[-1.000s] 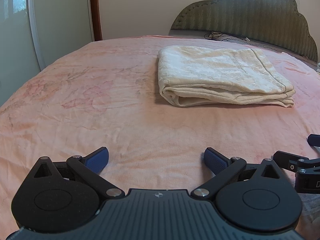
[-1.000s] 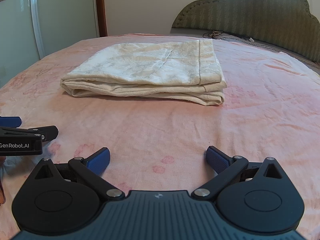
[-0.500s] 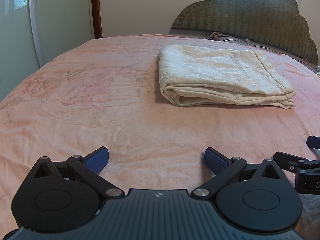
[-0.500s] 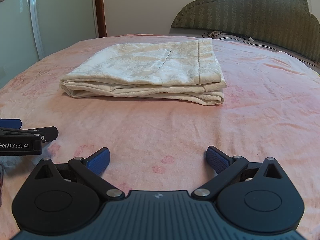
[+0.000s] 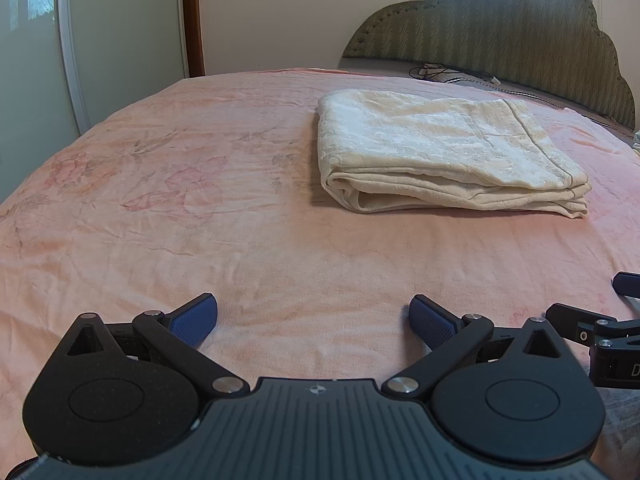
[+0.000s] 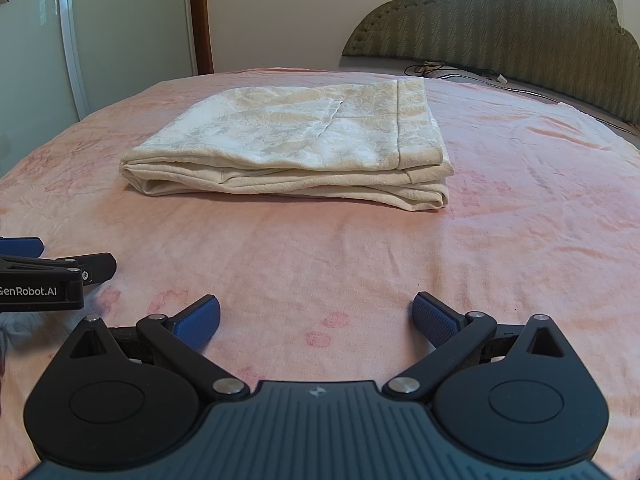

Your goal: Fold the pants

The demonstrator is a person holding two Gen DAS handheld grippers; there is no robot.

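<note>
Pants (image 5: 448, 156), cream and folded into a thick rectangular stack, lie on a pink bed (image 5: 200, 220) beyond two idle tools. Nearest the lens in the left wrist view, the left hand-held gripper (image 5: 313, 318) sits low and level over the sheet, its black linkage arms splayed and its blue ribbed pads (image 5: 196, 318) wide apart with nothing between them. The right hand-held gripper (image 6: 316, 318) holds the same pose in its own view, pads spread, gripping nothing. Each tool shows at the edge of the other's frame, the two side by side and close, both pointing toward the headboard.

The bed's sheet is a soft, lightly creased fabric printed with faded red flowers. Farther on, well apart from both tools, the pants (image 6: 296, 148) rest flat in several layers; the cloth carries a raised floral weave, and a stitched hem band runs along the right-hand end. The stack's long axis runs across the bed, left to right; its rounded fold faces left, and the layered edges face the cameras. It lies ahead and to the right of the left tool, ahead and slightly left of the right one.

Behind it stands a green, scalloped, quilted headboard (image 5: 520, 32), with a dark cable (image 6: 436, 68) at its foot, and a glossy wardrobe door (image 5: 120, 40) to the left.
</note>
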